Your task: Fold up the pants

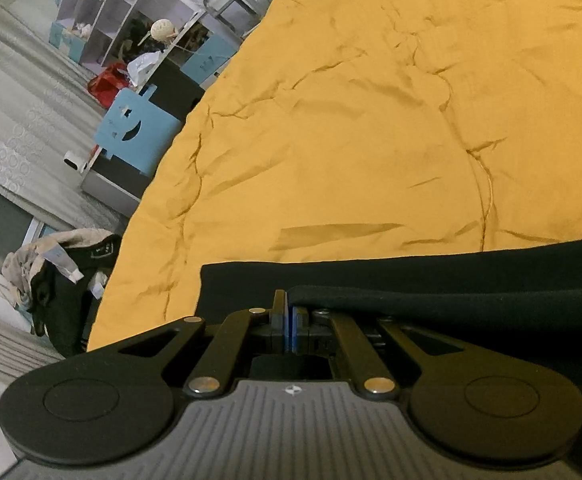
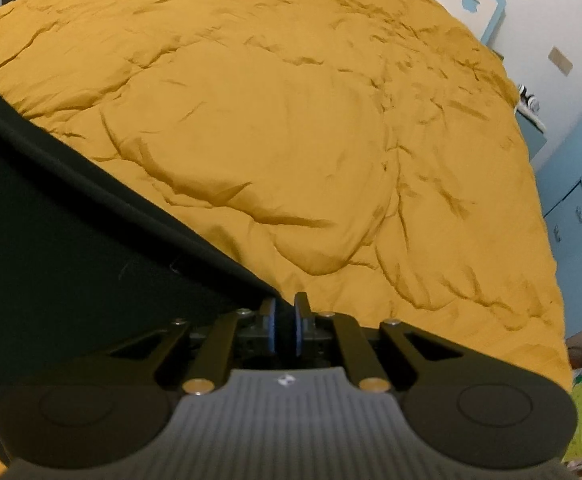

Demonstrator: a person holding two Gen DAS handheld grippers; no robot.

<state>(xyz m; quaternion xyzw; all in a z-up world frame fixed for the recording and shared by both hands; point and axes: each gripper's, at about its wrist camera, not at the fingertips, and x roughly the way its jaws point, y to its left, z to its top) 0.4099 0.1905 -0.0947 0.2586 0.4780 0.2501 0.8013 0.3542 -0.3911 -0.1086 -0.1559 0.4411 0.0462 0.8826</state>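
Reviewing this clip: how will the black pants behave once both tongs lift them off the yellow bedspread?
Probably floppy: the pants drape in soft rolled edges between the left tongs and right tongs. Likely to sag mid-span. Pinched edges seem secure, since the matte knit looks unslippery on the bedspread.

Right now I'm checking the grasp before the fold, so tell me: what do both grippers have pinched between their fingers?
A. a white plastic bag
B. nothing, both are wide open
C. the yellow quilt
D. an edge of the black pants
D: the left gripper and the right gripper each have their jaws closed on a fold of the black pants, which stretch over the yellow quilt.
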